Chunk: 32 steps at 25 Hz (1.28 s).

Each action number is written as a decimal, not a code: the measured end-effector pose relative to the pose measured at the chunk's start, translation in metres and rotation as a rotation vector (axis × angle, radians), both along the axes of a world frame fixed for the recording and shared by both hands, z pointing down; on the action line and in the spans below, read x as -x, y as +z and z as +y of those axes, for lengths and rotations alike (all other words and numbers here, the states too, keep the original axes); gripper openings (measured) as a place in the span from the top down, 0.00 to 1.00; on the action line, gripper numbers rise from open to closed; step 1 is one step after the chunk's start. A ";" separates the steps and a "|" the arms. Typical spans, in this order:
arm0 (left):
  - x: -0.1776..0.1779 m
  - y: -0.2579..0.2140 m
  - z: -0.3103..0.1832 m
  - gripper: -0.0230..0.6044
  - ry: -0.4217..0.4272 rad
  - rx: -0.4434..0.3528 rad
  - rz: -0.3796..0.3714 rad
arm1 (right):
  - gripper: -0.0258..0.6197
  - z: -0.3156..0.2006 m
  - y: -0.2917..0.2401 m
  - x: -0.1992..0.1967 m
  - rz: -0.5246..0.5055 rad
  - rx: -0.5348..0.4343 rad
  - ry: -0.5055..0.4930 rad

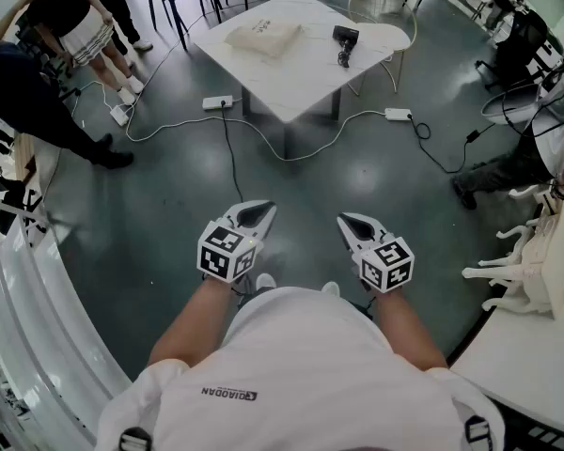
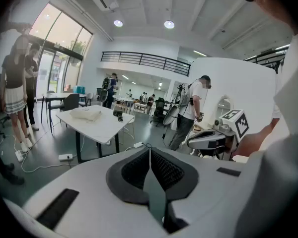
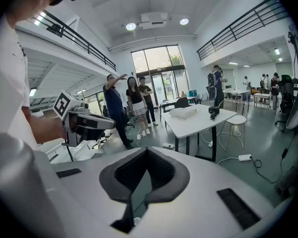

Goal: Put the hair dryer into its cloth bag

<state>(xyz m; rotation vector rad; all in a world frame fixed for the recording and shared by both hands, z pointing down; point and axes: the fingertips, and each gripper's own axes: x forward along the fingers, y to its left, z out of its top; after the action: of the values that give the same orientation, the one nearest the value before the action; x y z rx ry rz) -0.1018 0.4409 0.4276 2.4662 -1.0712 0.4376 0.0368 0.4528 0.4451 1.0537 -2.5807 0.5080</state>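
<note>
The person stands well back from the white table [image 1: 296,87], holding the left gripper [image 1: 260,212] and the right gripper [image 1: 351,224] side by side, low in front of the body. Each has its jaws pressed together on nothing. On the far table the black hair dryer [image 1: 345,36] lies right of the cream cloth bag [image 1: 263,38], near it but apart.

Both forearms reach forward, left hand-held gripper [image 1: 255,216] and right hand-held gripper [image 1: 354,224] closed (nothing between the jaws).
</note>
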 end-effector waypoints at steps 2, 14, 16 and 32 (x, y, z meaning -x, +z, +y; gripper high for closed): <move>0.001 0.000 -0.001 0.90 0.000 -0.001 0.002 | 0.93 -0.001 0.001 0.001 0.000 0.001 0.000; 0.011 0.005 0.000 0.90 0.004 0.007 0.005 | 0.93 0.003 0.009 0.017 -0.036 0.043 -0.012; 0.017 0.005 -0.002 0.90 0.003 0.009 0.006 | 0.93 0.002 0.009 0.023 -0.038 0.036 -0.005; 0.082 0.031 0.001 0.90 0.055 0.042 0.004 | 0.93 -0.001 0.024 0.081 -0.026 0.047 0.088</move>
<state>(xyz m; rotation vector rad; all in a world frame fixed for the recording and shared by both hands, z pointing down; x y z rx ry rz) -0.1840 0.4418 0.4587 2.4632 -0.9838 0.4667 -0.0440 0.4516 0.4687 1.1561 -2.5409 0.6044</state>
